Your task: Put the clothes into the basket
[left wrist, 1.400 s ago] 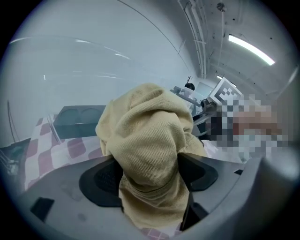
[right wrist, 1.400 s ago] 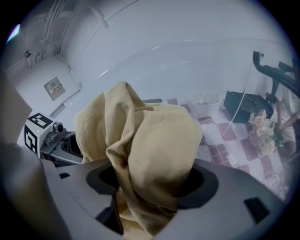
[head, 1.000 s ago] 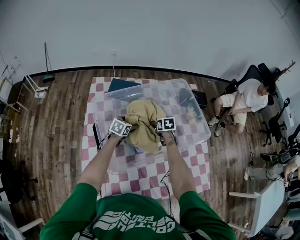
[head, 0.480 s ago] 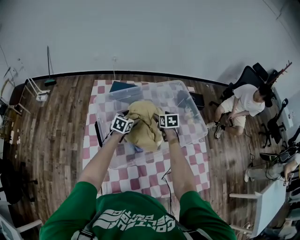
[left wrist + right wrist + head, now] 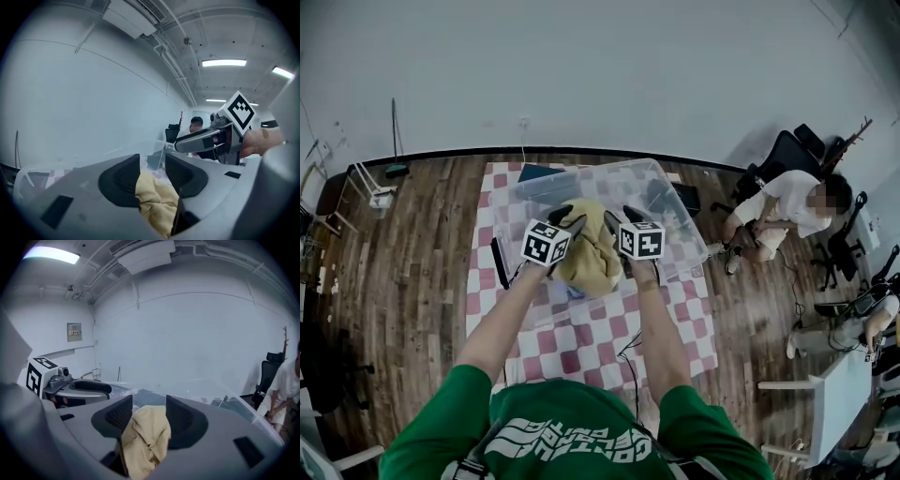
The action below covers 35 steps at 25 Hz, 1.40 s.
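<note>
Tan garment (image 5: pixel 591 261) held by both grippers above the clear plastic bin (image 5: pixel 536 190).
The left gripper (image 5: pixel 569 217) grips the garment at its 10 o'clock edge and the right gripper (image 5: pixel 622 217) at 2 o'clock. Both sets of jaws have just been closing and stand partly apart, with fabric pinched between the pads. The bin sits on a checkered mat (image 5: pixel 581 339).
</note>
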Motion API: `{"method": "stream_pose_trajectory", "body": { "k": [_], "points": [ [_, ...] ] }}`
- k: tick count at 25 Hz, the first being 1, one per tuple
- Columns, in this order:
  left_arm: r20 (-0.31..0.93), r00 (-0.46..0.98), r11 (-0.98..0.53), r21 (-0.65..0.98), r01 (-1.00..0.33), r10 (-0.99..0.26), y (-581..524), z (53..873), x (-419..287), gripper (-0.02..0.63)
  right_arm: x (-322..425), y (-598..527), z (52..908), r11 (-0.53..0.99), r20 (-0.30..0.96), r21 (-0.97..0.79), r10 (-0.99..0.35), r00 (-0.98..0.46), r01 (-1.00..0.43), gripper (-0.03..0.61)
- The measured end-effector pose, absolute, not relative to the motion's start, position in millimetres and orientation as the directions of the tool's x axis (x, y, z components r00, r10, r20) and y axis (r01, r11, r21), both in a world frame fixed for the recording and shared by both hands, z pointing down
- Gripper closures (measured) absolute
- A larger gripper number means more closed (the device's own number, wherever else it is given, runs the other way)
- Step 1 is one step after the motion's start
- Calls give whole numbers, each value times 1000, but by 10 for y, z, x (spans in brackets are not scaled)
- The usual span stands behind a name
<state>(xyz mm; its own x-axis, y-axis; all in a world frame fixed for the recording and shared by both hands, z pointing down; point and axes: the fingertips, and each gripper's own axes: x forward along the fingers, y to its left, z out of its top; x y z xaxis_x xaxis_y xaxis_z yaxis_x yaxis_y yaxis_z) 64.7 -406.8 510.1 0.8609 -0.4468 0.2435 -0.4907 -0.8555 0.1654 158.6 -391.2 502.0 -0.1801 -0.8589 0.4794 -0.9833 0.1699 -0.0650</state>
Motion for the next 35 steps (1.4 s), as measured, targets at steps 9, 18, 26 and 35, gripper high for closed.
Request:
{"method": "stream_pose_trajectory", "body": {
  "k": [9,18,26,35],
  "points": [
    [89,912,-894,178,-411,-401,-3618,4548,548,609,1424,-3411,4456,174,319,-56,-930,-183,-983,569],
    [78,904,-889,164,-428,-420,-3168,4416,566,611,1343,-2929,4353,255,283,-24,-926,-251,-967,570],
    [120,875,-862,153,-484,-470,-2717,4511,805,611,1554,-2501,4424,332,291,-34,-899,-327,-943,571],
    [160,830,-814,165,-557,-535,-2156,4740,979,611,1793,-1984,4606,421,307,-43,-858,-413,-906,571]
  ]
}}
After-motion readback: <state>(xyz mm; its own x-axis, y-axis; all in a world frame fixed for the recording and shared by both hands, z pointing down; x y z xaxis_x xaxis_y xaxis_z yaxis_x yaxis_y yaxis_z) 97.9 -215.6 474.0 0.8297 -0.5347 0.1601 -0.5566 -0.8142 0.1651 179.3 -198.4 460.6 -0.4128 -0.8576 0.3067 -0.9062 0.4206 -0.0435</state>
